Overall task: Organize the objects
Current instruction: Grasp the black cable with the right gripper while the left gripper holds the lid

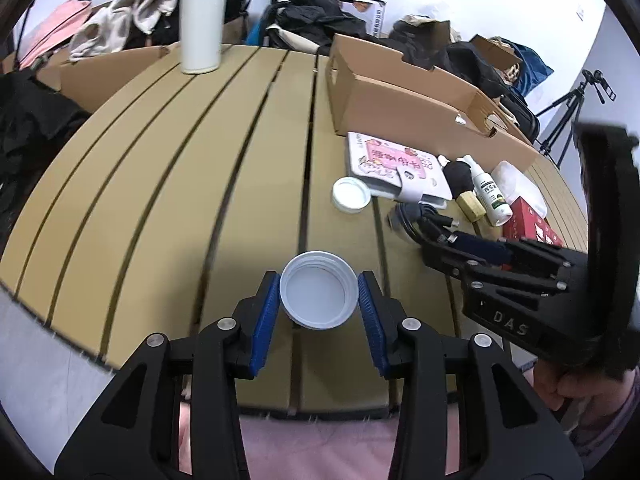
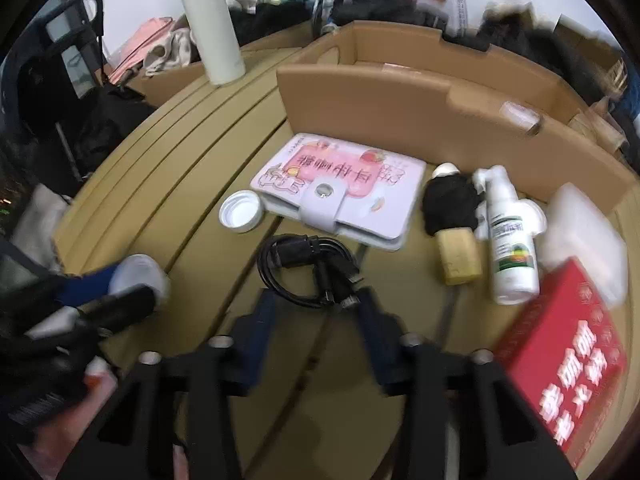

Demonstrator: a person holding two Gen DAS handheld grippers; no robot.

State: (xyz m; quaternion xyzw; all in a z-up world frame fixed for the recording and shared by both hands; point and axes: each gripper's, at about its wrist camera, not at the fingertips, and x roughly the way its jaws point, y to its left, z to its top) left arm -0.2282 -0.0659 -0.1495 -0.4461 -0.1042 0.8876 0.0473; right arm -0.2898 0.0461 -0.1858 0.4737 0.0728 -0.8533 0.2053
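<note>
My left gripper (image 1: 319, 298) is shut on a white jar (image 1: 319, 295), its mouth facing me, held above the slatted table (image 1: 160, 184); it shows blurred in the right wrist view (image 2: 138, 276). The jar's white lid (image 1: 351, 194) lies on the table beside a pink notebook (image 1: 396, 170); both also show in the right wrist view, lid (image 2: 241, 211) and notebook (image 2: 344, 184). My right gripper (image 2: 316, 304) is open, its fingertips just short of a coiled black cable (image 2: 308, 268). It shows in the left wrist view (image 1: 448, 248) by the cable (image 1: 420, 220).
An open cardboard box (image 2: 400, 100) stands behind the notebook. A black-haired doll on a wooden block (image 2: 454, 220), a white spray bottle (image 2: 510, 240), a clear plastic case (image 2: 584, 232) and a red box (image 2: 568, 352) lie at right. A white flask (image 2: 210, 24) stands at the back.
</note>
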